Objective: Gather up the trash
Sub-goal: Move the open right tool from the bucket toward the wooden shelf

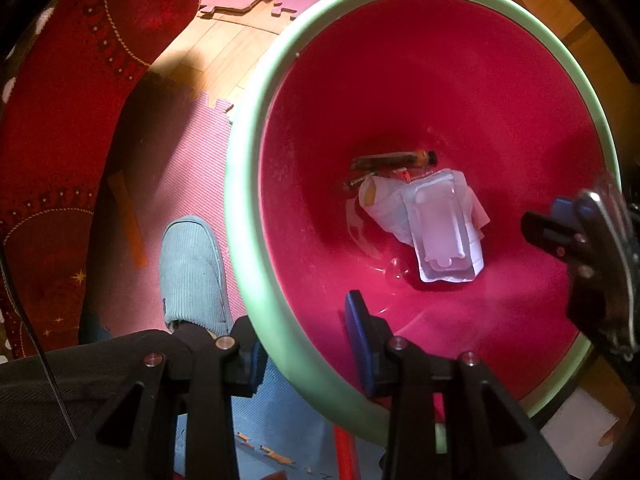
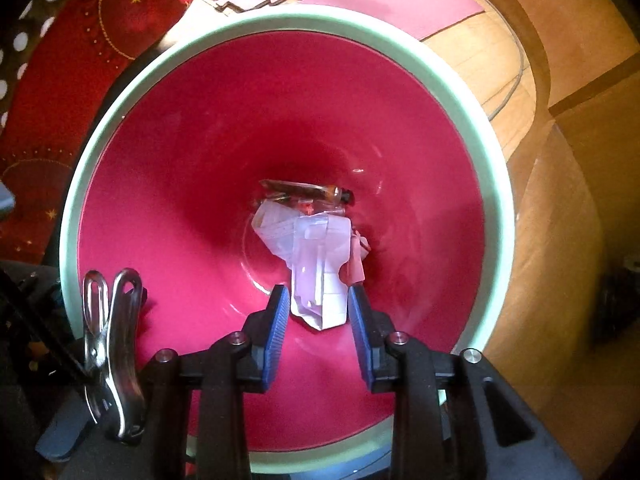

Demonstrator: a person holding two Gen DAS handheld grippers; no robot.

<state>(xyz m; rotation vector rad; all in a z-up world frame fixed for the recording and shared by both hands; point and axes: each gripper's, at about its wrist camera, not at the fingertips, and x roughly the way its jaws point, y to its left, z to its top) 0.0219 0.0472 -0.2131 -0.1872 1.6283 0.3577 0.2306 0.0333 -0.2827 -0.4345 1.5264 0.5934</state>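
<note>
A round bin, pink inside with a pale green rim [image 1: 248,184] [image 2: 288,20], fills both views from above. On its bottom lie a clear plastic blister tray [image 1: 440,236] [image 2: 320,276], crumpled white paper [image 1: 384,204] [image 2: 276,228] and a brown tube [image 1: 396,159] [image 2: 308,191]. My left gripper [image 1: 306,352] straddles the near rim, one finger outside and one inside, shut on it. My right gripper [image 2: 320,332] [image 1: 548,220] hangs over the bin's mouth, pointing down. Its blue pads [image 2: 276,332] stand apart with nothing between them.
A person's foot in a pale blue slipper [image 1: 192,272] stands on a pink foam mat [image 1: 180,160] left of the bin. Red patterned cloth [image 1: 60,100] lies further left. Wood floor [image 1: 208,64] and brown wooden surfaces [image 2: 560,200] surround the bin.
</note>
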